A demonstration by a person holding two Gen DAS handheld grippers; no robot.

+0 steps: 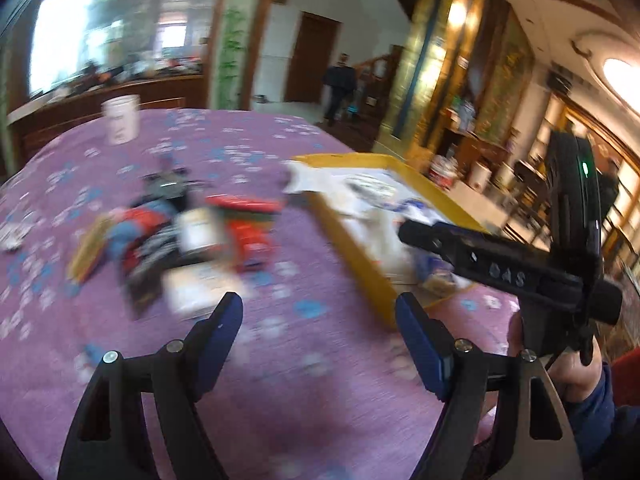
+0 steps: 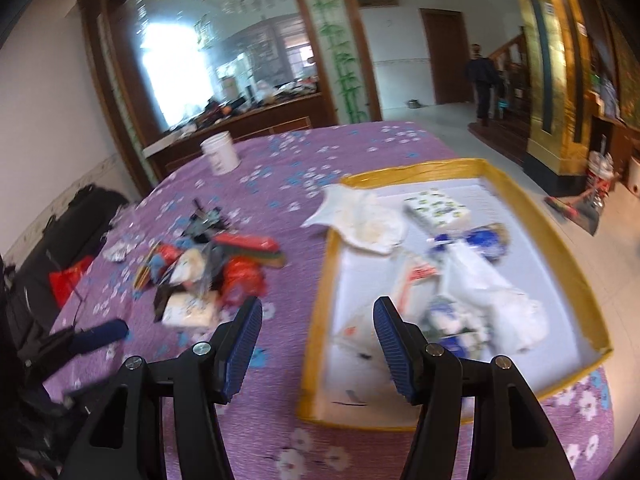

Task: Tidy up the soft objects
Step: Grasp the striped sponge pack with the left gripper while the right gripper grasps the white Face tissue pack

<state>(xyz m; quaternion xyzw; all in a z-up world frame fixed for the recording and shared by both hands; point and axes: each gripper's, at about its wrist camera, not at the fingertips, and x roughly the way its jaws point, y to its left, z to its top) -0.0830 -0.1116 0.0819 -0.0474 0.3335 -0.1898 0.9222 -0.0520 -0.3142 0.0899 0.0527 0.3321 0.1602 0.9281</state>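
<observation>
Both grippers hang above the purple floral tablecloth [image 2: 360, 148], holding nothing. Left gripper [image 1: 318, 318] fingers wide apart over bare cloth near the table's near edge. Right gripper [image 2: 318, 322] fingers also spread, straddling the left rim of the yellow-edged tray [image 2: 320, 304]. In the tray: white cloths [image 2: 492, 284], a patterned tissue pack [image 2: 436, 210], blue-white packets, all blurred. A loose pile of soft items [image 2: 212, 268], red, white and dark, possibly bags and tissue packs, lies left of the tray toward mid-table. White cup [image 2: 221, 153] stands near the far edge.
</observation>
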